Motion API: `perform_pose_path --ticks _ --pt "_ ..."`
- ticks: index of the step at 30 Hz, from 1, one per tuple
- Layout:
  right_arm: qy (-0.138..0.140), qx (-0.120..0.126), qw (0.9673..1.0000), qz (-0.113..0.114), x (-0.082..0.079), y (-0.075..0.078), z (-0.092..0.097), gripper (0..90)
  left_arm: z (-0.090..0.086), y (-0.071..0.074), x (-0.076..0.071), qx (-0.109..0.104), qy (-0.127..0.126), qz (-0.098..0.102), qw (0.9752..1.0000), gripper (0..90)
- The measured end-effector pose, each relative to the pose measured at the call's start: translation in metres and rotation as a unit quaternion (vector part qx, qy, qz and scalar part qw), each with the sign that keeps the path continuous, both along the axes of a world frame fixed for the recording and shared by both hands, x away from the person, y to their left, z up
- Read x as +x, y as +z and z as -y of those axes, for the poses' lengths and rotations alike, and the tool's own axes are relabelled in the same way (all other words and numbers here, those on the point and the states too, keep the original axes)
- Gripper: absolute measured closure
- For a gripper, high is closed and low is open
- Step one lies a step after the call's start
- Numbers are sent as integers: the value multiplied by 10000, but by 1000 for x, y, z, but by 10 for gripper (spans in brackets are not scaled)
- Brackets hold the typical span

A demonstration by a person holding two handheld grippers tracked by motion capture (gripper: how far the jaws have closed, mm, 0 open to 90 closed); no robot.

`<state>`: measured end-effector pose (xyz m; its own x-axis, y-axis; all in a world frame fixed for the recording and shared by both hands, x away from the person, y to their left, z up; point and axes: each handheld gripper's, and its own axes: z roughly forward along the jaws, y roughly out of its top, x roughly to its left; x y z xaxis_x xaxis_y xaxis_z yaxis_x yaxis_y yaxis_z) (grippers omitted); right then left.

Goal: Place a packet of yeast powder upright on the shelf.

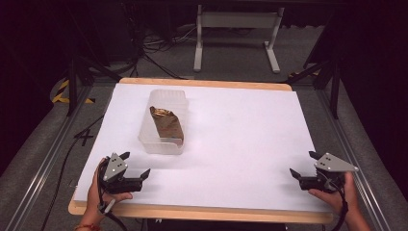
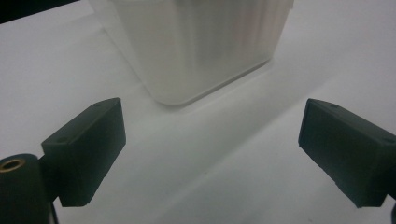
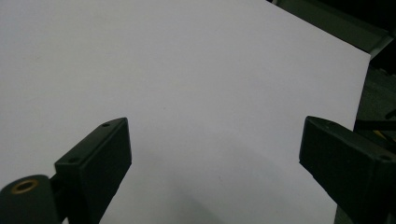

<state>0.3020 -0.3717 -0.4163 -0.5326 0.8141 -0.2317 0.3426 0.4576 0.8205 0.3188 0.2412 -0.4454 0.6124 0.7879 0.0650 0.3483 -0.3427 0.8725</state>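
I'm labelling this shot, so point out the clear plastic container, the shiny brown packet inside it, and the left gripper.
clear plastic container (image 1: pixel 159 143), high view, near wall
shiny brown packet (image 1: pixel 167 124), high view, middle of foil
left gripper (image 1: pixel 134 164), high view, between jaw tips

The room around my table (image 1: pixel 240 125) is dim, almost black at the edges, while the white top glows evenly from overhead light. Ahead of my left jaws the ribbed tub (image 2: pixel 201 46) shows soft and washed out, with a faint grey shadow band running between them. Below my right jaws lies a broad dark shadow. The pictures are grainy.
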Motion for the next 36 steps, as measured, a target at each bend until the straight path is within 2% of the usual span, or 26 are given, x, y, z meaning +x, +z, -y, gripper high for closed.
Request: perform_pose_path --ticks 1,3,5,7,9,13,15,17,25,30,36 --pt "-24 137 9999 -4 -2 -2 3 94 -1 0 0 -10 22 7 10000 81" --pt "-97 105 9999 75 -6 -5 8 92 -2 1 1 -39 45 33 10000 81" --pt "-138 260 9995 120 -10 -10 14 92 -4 1 1 -35 84 50 9999 80" --pt "-250 259 9992 158 -12 -12 19 90 -6 1 1 -72 116 48 9999 80" --pt "-307 469 9982 213 -13 -11 22 93 -8 2 -1 -102 156 63 9998 79" --pt "-348 590 9975 176 -12 -12 26 92 -9 2 0 -130 181 90 9997 78" --pt "-360 447 9982 189 -14 -14 24 91 -8 3 1 -145 187 114 9997 76" --pt "-378 460 9981 156 -15 -17 24 92 -8 3 2 -87 128 159 9998 75" --pt "-386 305 9986 177 -21 -19 21 91 -4 2 7 -102 22 144 9998 74" --pt "-351 351 9986 161 -21 -19 22 91 -3 2 9 -98 18 116 9999 74" --pt "-348 297 9989 141 -20 -21 22 90 -2 2 9 -68 30 110 9999 74"
